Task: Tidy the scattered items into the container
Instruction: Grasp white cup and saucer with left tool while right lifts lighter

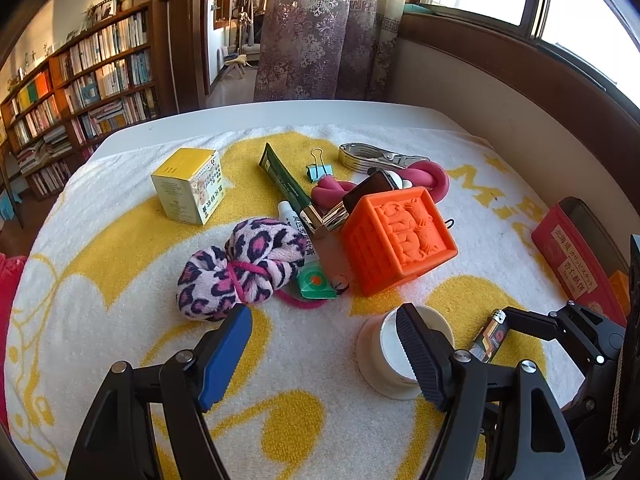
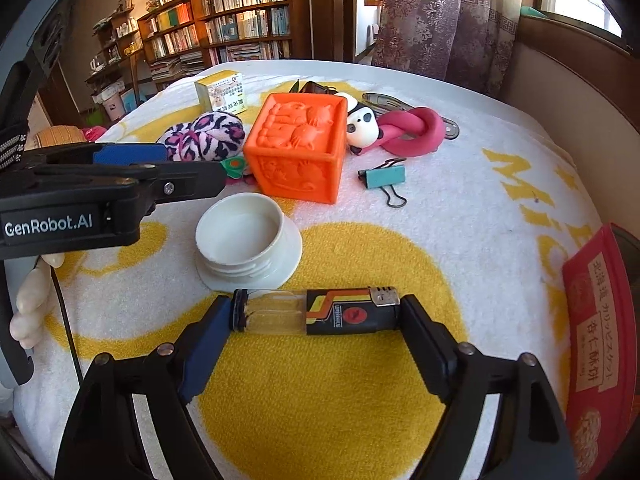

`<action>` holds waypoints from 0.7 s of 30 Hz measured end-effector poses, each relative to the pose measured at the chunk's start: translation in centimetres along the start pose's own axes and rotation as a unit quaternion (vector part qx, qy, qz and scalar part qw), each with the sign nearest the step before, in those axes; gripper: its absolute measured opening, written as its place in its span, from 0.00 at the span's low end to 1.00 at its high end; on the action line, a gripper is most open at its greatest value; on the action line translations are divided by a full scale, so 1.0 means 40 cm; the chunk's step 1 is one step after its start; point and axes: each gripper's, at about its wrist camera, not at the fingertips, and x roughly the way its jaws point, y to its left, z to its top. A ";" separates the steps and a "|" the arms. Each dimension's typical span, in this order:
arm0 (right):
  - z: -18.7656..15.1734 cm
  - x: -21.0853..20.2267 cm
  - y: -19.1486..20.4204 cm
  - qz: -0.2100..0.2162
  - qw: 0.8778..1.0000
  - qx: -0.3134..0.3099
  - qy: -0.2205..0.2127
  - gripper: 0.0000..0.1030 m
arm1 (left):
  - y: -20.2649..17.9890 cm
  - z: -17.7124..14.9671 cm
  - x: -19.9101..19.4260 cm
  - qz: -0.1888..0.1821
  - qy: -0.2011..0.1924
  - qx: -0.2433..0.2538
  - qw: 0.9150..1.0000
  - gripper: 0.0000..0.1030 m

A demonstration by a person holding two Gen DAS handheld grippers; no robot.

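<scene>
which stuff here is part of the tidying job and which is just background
Job: lighter between the right gripper fingers, white lid, orange block, binder clip, leopard scrunchie, yellow box, red tin.
Background: towel, bookshelf, curtain.

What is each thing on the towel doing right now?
Lighter: lying flat, its ends between the right hand-held gripper's fingers.
Left hand-held gripper: open, holding nothing.
White lid: hollow side up.
Orange block: resting on the towel.
Binder clip: lying on its side.
</scene>
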 end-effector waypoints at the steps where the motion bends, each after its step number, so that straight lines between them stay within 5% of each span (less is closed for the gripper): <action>1: -0.003 -0.004 -0.010 0.001 1.000 0.010 -0.002 0.83 | -0.005 -0.001 0.000 -0.001 -0.001 0.003 1.000 0.74; 13: -0.021 -0.090 -0.153 -0.070 0.984 0.147 -0.075 0.83 | -0.111 -0.024 0.020 -0.003 0.000 0.081 0.997 0.74; 21: -0.033 -0.140 -0.196 -0.070 0.972 0.194 -0.113 0.83 | -0.158 -0.028 0.054 0.005 0.011 0.120 0.993 0.74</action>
